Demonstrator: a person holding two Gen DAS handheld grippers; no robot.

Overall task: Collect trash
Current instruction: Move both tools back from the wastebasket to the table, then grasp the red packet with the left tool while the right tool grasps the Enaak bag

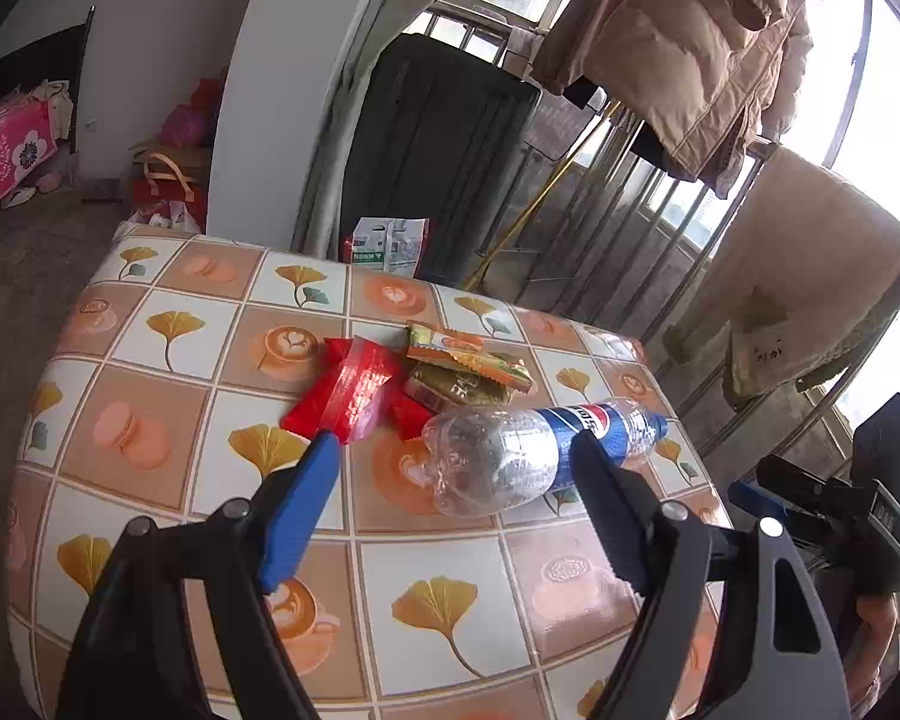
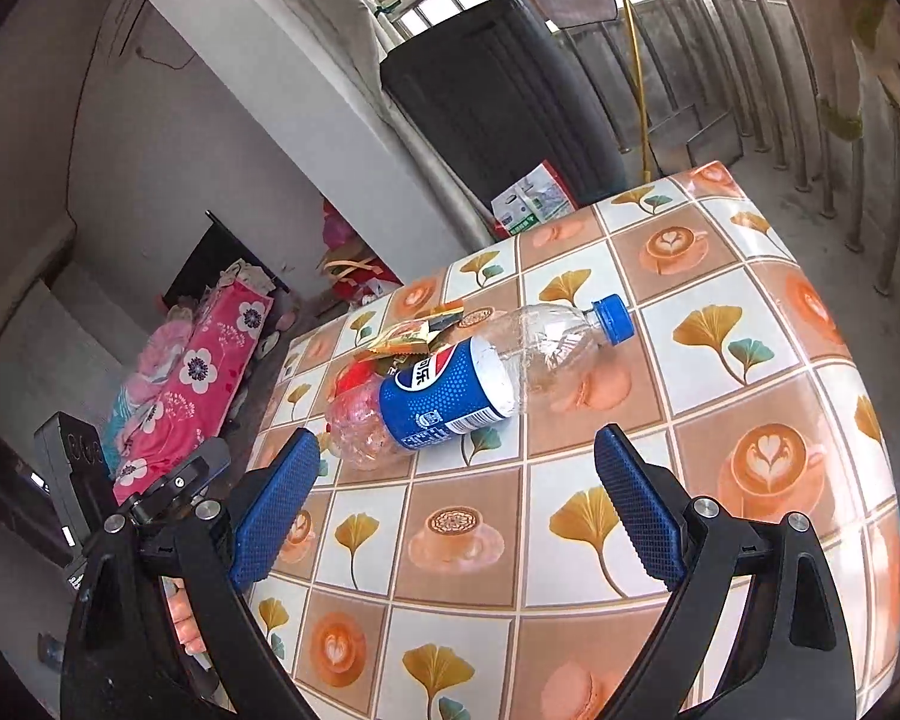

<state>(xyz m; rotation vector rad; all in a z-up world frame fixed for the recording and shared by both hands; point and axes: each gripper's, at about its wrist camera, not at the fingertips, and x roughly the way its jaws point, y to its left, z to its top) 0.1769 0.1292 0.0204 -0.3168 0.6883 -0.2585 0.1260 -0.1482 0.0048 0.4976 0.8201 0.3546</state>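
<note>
An empty clear Pepsi bottle (image 1: 528,450) with a blue label and cap lies on its side on the patterned table (image 1: 168,462). Behind it lie a red wrapper (image 1: 354,387), an orange-green snack packet (image 1: 468,357) and a gold packet (image 1: 456,390). My left gripper (image 1: 456,450) is open above the table, its fingers either side of the bottle's base. My right gripper (image 2: 456,450) is open and empty, just short of the bottle (image 2: 450,384), which also shows in the right wrist view with the wrappers (image 2: 402,342) behind it.
The table (image 2: 720,540) stands by a white pillar (image 1: 270,120). A black case (image 1: 438,150) and a red-and-white bag (image 1: 390,246) stand beyond its far edge. Metal railings (image 1: 630,210) with hung coats are at the right. A pink floral bed (image 2: 192,378) is at the left.
</note>
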